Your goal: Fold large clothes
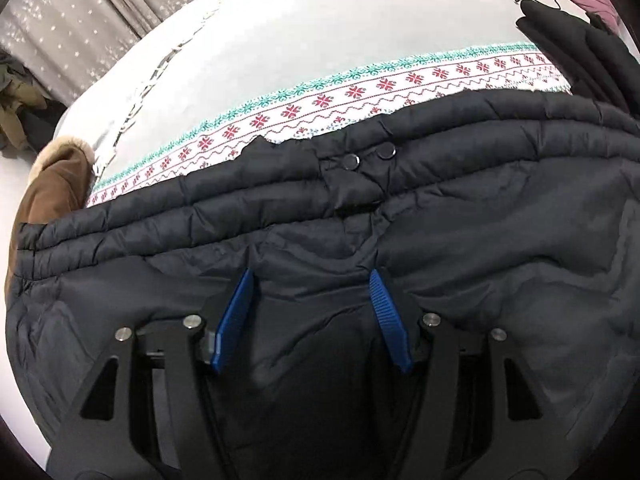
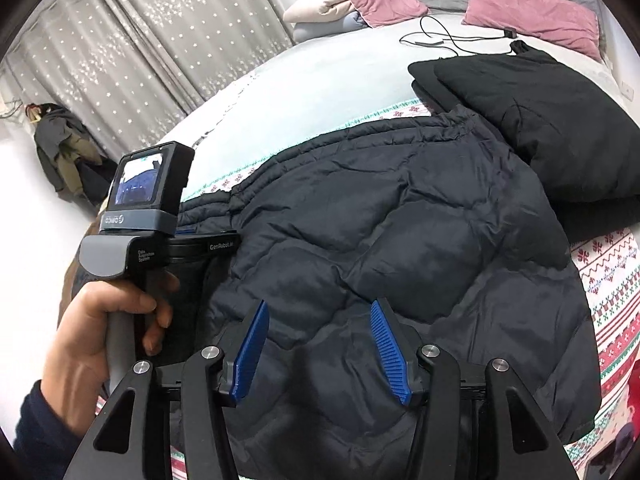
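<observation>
A large dark navy quilted jacket [image 1: 440, 216] lies spread on the bed; it also fills the right wrist view [image 2: 400, 232]. Its ribbed hem with two snap buttons [image 1: 368, 156] faces away from me. My left gripper [image 1: 312, 274] is open, its blue fingers [image 1: 236, 312] resting just above the jacket's middle, holding nothing. My right gripper [image 2: 318, 306] is open over the jacket's near part, empty. The left gripper's handle and camera body [image 2: 148, 208], held by a hand, show at the left of the right wrist view.
The bed cover [image 1: 320, 60] is pale with a red and green patterned band [image 1: 360, 88]. A folded black garment [image 2: 540, 120] lies right of the jacket. A brown fur-trimmed coat [image 1: 56, 188] lies at the left. Pink pillows [image 2: 532, 12], cables [image 2: 448, 40] and curtains [image 2: 140, 40] are beyond.
</observation>
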Available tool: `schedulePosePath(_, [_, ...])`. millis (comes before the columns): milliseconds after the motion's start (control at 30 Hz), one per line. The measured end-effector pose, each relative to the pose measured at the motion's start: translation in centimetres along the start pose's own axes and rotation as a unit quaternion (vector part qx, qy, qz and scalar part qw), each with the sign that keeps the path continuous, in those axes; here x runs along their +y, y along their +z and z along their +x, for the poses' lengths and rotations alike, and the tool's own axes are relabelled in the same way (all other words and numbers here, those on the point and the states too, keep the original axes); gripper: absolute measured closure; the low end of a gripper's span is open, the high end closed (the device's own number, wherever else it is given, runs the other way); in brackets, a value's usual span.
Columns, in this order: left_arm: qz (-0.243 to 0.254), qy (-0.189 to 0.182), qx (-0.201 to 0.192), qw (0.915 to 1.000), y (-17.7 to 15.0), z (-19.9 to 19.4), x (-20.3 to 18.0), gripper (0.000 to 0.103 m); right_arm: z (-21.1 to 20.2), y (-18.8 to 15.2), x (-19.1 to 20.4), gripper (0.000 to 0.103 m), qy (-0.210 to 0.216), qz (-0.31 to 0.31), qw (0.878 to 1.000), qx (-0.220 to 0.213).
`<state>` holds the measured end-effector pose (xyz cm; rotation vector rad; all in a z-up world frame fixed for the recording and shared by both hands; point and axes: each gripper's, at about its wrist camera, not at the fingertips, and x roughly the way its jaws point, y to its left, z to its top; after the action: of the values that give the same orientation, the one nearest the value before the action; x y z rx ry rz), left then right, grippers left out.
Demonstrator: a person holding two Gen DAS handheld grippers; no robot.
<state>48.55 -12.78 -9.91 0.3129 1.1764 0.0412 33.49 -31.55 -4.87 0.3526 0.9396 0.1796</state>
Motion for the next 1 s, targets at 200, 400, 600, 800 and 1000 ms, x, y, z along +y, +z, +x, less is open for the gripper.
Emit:
schedulePosePath(200, [-0.014, 0.001, 0.001, 0.9999, 2.1, -1.0, 1.0, 0.041, -0.1, 0.2, 0.1, 0.049, 0.007, 0.002, 1.000, -0.004])
schedulePosePath(400, [-0.028, -0.001, 0.034, 0.9990, 4.2, 1.7, 1.3, 0.041, 0.0, 0.2, 0.1, 0.049, 0.004, 0.000, 1.000, -0.005])
schedulePosePath(600, [-0.035, -0.001, 0.034, 0.9988, 3.7, 2.7, 1.2, 0.041, -0.3, 0.1, -0.4, 0.048, 0.005, 0.012, 1.000, -0.005])
schedulePosePath(800, [-0.041, -0.011, 0.023, 0.9989, 2.9, -0.3, 2.9, 0.041, -0.5, -0.1, -0.3, 0.048, 0.004, 0.005, 1.000, -0.005])
schedulePosePath(1000, [0.004, -0.036, -0.037, 0.9987, -3.7, -6.5, 2.7, 0.041, -0.8, -0.1, -1.0, 0.048, -0.003, 0.008, 1.000, -0.008])
